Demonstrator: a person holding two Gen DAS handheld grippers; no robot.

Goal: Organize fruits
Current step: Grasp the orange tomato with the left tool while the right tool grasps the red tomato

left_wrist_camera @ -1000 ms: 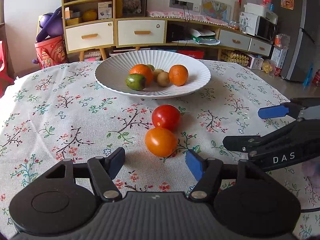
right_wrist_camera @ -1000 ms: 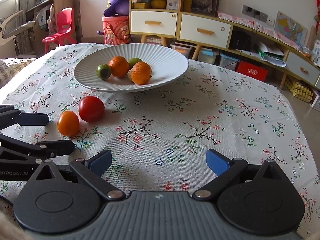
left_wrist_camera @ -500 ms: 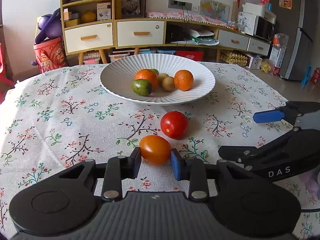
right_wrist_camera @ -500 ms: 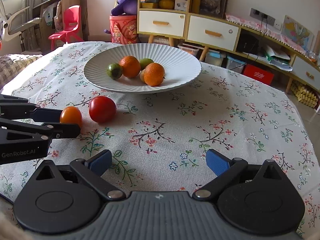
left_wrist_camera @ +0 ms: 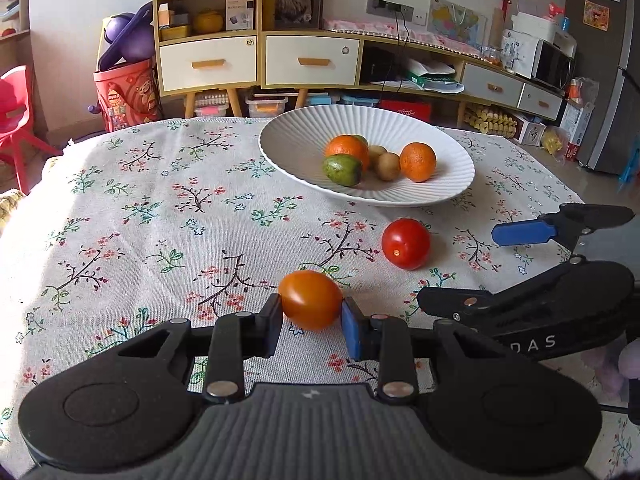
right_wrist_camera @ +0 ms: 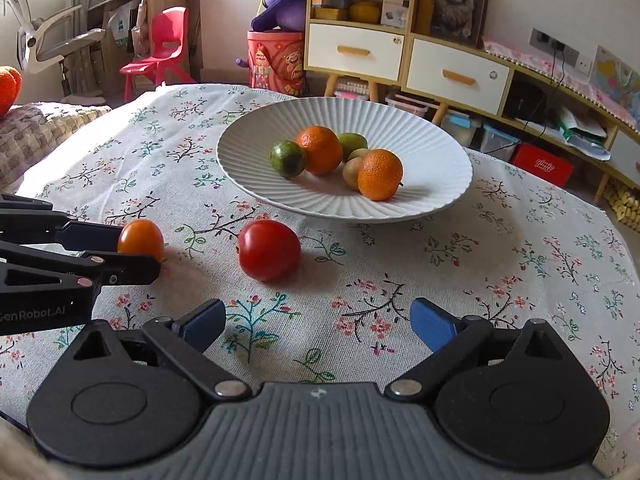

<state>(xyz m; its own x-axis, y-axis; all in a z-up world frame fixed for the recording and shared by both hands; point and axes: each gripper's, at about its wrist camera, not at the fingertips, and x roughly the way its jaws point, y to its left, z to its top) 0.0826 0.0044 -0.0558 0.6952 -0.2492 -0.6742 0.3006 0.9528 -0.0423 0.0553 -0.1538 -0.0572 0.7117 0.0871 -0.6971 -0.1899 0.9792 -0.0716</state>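
Observation:
My left gripper (left_wrist_camera: 311, 322) is shut on an orange tomato (left_wrist_camera: 311, 300), low over the floral tablecloth; it also shows in the right wrist view (right_wrist_camera: 141, 239). A red tomato (left_wrist_camera: 405, 243) lies on the cloth just right of it and in front of the white ribbed plate (left_wrist_camera: 452, 160). The plate holds two oranges (left_wrist_camera: 418, 161), a green fruit (left_wrist_camera: 342, 169) and small brownish fruits. My right gripper (right_wrist_camera: 318, 326) is open and empty, near the red tomato (right_wrist_camera: 269, 250), a little short of it. The plate (right_wrist_camera: 440, 152) lies beyond.
The round table is covered by a floral cloth (left_wrist_camera: 160, 216). Behind it stand a shelf unit with white drawers (left_wrist_camera: 260, 60), a red bucket (left_wrist_camera: 126, 94) and a red chair (right_wrist_camera: 160, 40). A fridge (left_wrist_camera: 612, 80) stands far right.
My left gripper closed on the orange tomato and has moved left and back with it, away from the red tomato. My right gripper has come closer to the red tomato and stays open.

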